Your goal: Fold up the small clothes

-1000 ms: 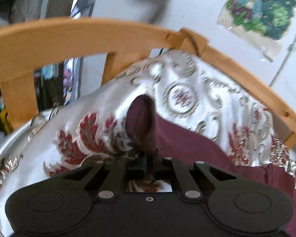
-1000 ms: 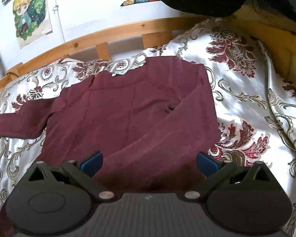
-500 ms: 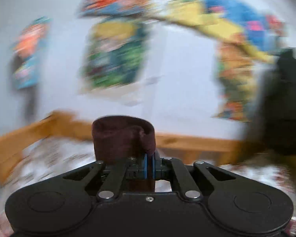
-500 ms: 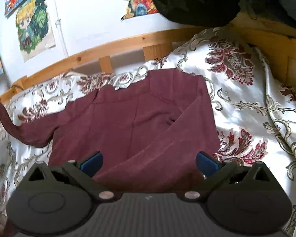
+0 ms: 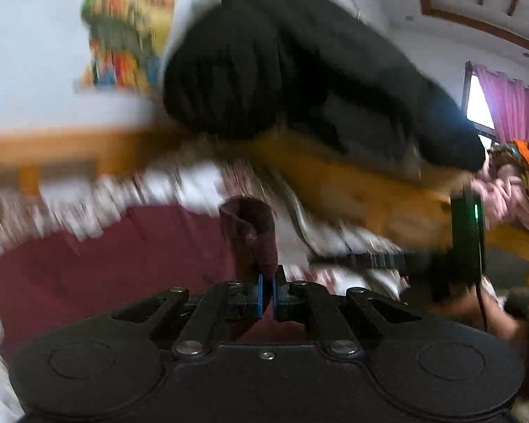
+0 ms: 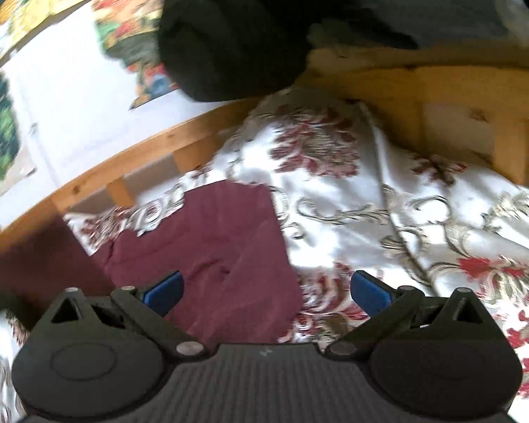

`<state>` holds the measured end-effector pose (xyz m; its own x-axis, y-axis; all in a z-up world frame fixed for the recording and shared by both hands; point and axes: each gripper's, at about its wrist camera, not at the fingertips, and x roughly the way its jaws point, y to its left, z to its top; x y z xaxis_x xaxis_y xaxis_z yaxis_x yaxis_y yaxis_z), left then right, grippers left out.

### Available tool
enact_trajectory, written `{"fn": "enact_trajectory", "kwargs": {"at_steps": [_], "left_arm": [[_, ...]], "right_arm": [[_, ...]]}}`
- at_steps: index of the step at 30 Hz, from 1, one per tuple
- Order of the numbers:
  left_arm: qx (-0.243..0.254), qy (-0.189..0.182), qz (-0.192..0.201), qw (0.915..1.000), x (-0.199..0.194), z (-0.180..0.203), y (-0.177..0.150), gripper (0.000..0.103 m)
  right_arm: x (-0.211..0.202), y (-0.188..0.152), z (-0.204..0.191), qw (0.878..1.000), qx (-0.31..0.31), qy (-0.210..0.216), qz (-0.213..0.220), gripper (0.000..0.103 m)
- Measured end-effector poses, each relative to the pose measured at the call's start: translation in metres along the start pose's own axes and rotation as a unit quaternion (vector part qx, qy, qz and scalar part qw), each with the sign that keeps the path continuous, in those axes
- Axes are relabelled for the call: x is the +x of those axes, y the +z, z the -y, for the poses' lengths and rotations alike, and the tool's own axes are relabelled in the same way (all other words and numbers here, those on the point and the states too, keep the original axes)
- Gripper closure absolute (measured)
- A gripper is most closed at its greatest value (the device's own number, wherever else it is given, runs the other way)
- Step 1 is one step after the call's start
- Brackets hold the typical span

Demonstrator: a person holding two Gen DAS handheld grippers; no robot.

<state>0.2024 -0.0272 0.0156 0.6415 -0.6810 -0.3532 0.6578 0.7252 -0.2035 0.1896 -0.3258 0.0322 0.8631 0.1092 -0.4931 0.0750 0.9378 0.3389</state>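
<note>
Maroon sweater [image 6: 208, 246] spread on the bed's patterned sheet [image 6: 423, 218] near the wooden headboard corner. Sleeve cuff [image 5: 252, 232] pinched in the closed left claw [image 5: 267, 292], likely for folding across. Right claw [image 6: 266, 290] gaping, empty, above the hem.

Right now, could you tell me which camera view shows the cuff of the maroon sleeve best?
The left wrist view: the cuff stands up clamped in the shut left gripper, centred, though blurred. The right wrist view shows the maroon garment on the floral bedspread, but I cannot make out the cuff there.
</note>
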Motion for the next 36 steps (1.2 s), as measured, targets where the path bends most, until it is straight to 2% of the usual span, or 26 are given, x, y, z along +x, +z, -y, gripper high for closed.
{"fn": "enact_trajectory", "kwargs": {"at_steps": [4, 7, 9, 11, 14, 15, 18, 21, 22, 24, 26, 30, 32, 34, 35, 36], "left_arm": [[-0.034, -0.007, -0.049, 0.9982, 0.021, -0.002, -0.028, 0.092], [-0.041, -0.010, -0.072, 0.9965, 0.012, -0.006, -0.038, 0.073], [-0.038, -0.006, -0.080, 0.9961, 0.000, -0.007, -0.039, 0.055], [-0.039, 0.006, -0.085, 0.9956, -0.012, -0.015, -0.031, 0.043], [-0.049, 0.041, -0.089, 0.9940, -0.038, -0.031, -0.022, 0.026], [-0.051, 0.059, -0.091, 0.9928, -0.045, -0.037, -0.019, 0.025], [-0.057, 0.139, -0.106, 0.9830, -0.061, -0.065, -0.015, 0.023], [-0.084, 0.237, -0.117, 0.9609, -0.071, -0.104, -0.017, 0.022], [-0.099, 0.259, -0.118, 0.9534, -0.072, -0.121, -0.020, 0.022], [-0.128, 0.282, -0.111, 0.9443, -0.073, -0.151, -0.026, 0.027], [-0.152, 0.284, -0.100, 0.9412, -0.071, -0.173, -0.030, 0.032], [-0.149, 0.258, -0.076, 0.9516, -0.058, -0.198, -0.034, 0.036], [-0.145, 0.243, -0.067, 0.9568, -0.050, -0.207, -0.036, 0.036], [-0.154, 0.233, -0.059, 0.9583, -0.040, -0.215, -0.037, 0.037], [-0.162, 0.230, -0.057, 0.9578, -0.037, -0.221, -0.037, 0.041], [-0.172, 0.225, -0.057, 0.9574, -0.035, -0.226, -0.039, 0.057]], "right_arm": [[0.004, 0.001, 0.016, 0.999, 0.040, -0.002, -0.007, 0.000], [0.009, -0.002, 0.017, 0.999, 0.048, 0.006, -0.021, 0.000], [0.013, -0.004, 0.015, 0.998, 0.043, 0.017, -0.033, 0.000], [0.016, -0.007, 0.010, 0.997, 0.035, 0.038, -0.051, 0.000], [0.023, -0.012, 0.001, 0.994, 0.019, 0.072, -0.082, 0.000], [0.025, -0.014, -0.003, 0.993, 0.011, 0.079, -0.091, 0.001], [0.030, -0.021, -0.019, 0.989, -0.026, 0.091, -0.115, 0.001], [0.032, -0.026, -0.031, 0.986, -0.054, 0.091, -0.125, 0.001], [0.032, -0.028, -0.035, 0.986, -0.061, 0.089, -0.127, 0.001], [0.033, -0.030, -0.038, 0.986, -0.067, 0.088, -0.129, 0.001], [0.032, -0.030, -0.037, 0.986, -0.063, 0.090, -0.126, 0.001], [0.034, -0.029, -0.033, 0.988, -0.048, 0.091, -0.117, 0.002], [0.035, -0.029, -0.035, 0.989, -0.048, 0.092, -0.109, 0.006], [0.037, -0.030, -0.039, 0.989, -0.055, 0.092, -0.102, 0.008], [0.037, -0.031, -0.042, 0.989, -0.061, 0.091, -0.099, 0.009], [0.039, -0.033, -0.046, 0.989, -0.069, 0.091, -0.099, 0.009]]}}
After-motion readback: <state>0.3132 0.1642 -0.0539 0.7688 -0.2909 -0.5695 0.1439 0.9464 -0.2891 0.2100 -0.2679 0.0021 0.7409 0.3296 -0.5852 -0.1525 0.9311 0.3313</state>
